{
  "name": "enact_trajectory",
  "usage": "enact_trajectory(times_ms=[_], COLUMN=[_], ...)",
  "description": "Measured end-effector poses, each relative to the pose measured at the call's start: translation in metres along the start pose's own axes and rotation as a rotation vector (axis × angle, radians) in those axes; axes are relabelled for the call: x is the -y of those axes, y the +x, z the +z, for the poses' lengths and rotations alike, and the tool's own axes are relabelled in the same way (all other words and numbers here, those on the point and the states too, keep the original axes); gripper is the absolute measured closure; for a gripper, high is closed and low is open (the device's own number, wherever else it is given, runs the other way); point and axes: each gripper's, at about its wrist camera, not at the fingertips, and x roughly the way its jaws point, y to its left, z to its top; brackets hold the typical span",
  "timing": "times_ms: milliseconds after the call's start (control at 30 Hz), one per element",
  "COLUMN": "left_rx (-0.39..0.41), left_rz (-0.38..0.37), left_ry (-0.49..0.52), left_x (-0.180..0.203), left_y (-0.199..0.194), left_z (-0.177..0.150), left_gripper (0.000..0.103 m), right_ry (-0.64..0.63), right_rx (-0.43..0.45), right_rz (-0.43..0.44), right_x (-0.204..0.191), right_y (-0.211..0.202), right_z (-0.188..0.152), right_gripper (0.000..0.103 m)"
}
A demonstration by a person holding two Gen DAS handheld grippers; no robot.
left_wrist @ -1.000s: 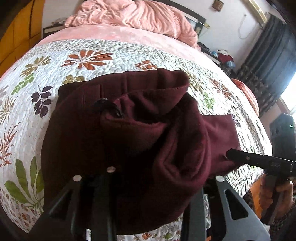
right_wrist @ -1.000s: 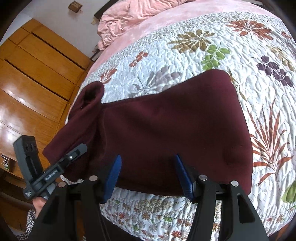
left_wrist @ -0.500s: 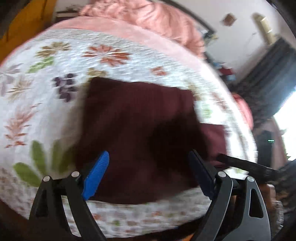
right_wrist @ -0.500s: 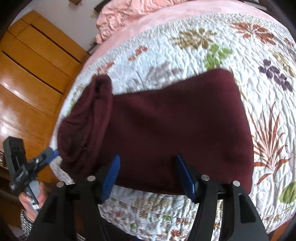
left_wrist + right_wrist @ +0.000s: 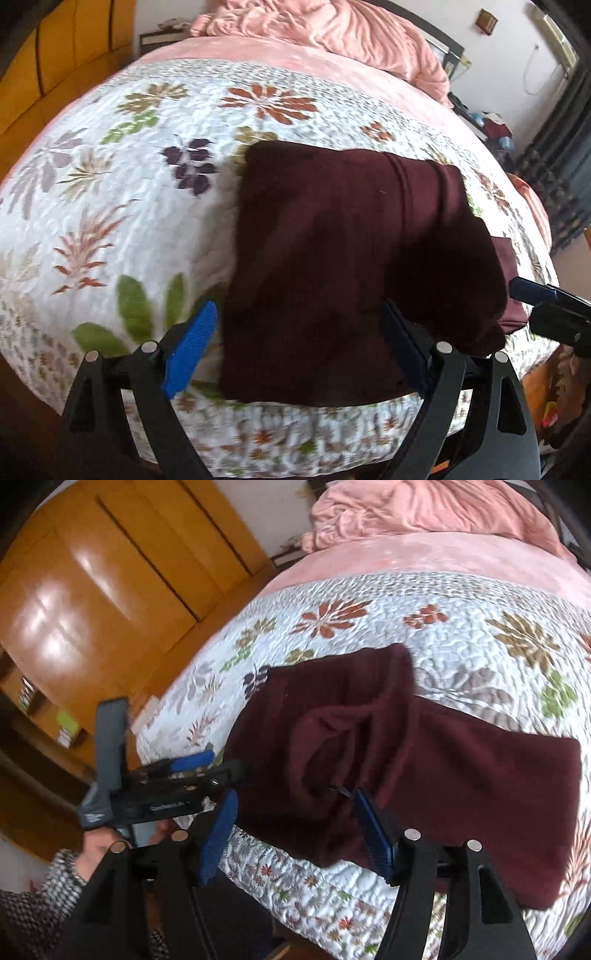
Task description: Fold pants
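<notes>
Place: a bedroom in a home.
Bed: a white floral quilt point(image 5: 155, 192) fills the frame, its near edge at 6 o'clock.
Bedding: rumpled pink blanket point(image 5: 332, 29) heaped at 12 o'clock.
Storage: glossy wooden wardrobe point(image 5: 96, 598) at 10 o'clock in the right wrist view.
Window side: dark curtains point(image 5: 561, 177) at 3 o'clock in the left wrist view.

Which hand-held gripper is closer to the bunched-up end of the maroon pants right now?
Right. The right hand-held gripper hangs open straight over the bunched end of the maroon pants. The left hand-held gripper is open off that end's side, over the folded flat part.
</notes>
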Motion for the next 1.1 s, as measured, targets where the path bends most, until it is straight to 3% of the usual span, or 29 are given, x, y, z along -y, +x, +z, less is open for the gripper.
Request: enact_trajectory(times_ms=[67,133,200,267,467,600,667,733,767,800,867,1000,1100], left_rx=[-0.003,-0.013,-0.027,-0.035,0.001,-0.027,-0.052,-0.048,-0.046,-0.044,-0.032,-0.021,-0.018], left_rz=[0.019,0.033,0.03,0.017,-0.041,-0.026,-0.015,-0.025,-0.026,-0.026,-0.022,-0.026,-0.02], left_ry=[0.0,-0.008,-0.019,-0.036,-0.087,-0.065,-0.054,-0.055,-0.056,-0.056,-0.056,-0.065,-0.065], left_x=[-0.005,-0.01,-0.013,-0.016,-0.018,-0.013,-0.01,-0.009,-0.009,-0.01,-0.012,-0.013,-0.014], left_y=[-0.003,-0.001,0.003,0.006,0.002,0.011,0.016,0.014,0.012,0.011,0.006,0.001,-0.001], left_z=[-0.001,0.0,0.001,0.001,0.001,-0.001,-0.003,-0.006,-0.006,-0.006,-0.006,-0.006,-0.007], left_gripper=[0.015,0.015,0.015,0.014,0.013,0.013,0.013,0.013,0.013,0.013,0.013,0.013,0.013], right_ry=[-0.005,0.002,-0.005,0.009,0.047,0.098,0.132,0.143,0.136,0.133,0.138,0.224,0.308], right_rx=[-0.021,-0.047,-0.071,-0.071,-0.005,-0.104,-0.099,-0.088,-0.082,-0.072,-0.029,-0.009,-0.043], right_rz=[-0.004,-0.008,-0.029,0.01,0.093,0.036,0.079,0.113,0.124,0.115,0.084,0.097,0.127], right_x=[-0.003,-0.002,-0.001,0.003,0.011,0.031,0.037,0.037,0.036,0.034,0.035,0.053,0.071], right_y=[0.013,0.026,0.034,0.033,-0.004,0.022,0.027,0.021,0.016,0.01,-0.005,-0.013,0.002], right_z=[0.004,0.007,0.008,0.007,-0.002,-0.021,-0.025,-0.023,-0.021,-0.019,-0.013,-0.005,-0.003], right_gripper=[0.038,0.054,0.077,0.091,0.093,0.093,0.091,0.083,0.068,0.042,0.029,0.027,0.024])
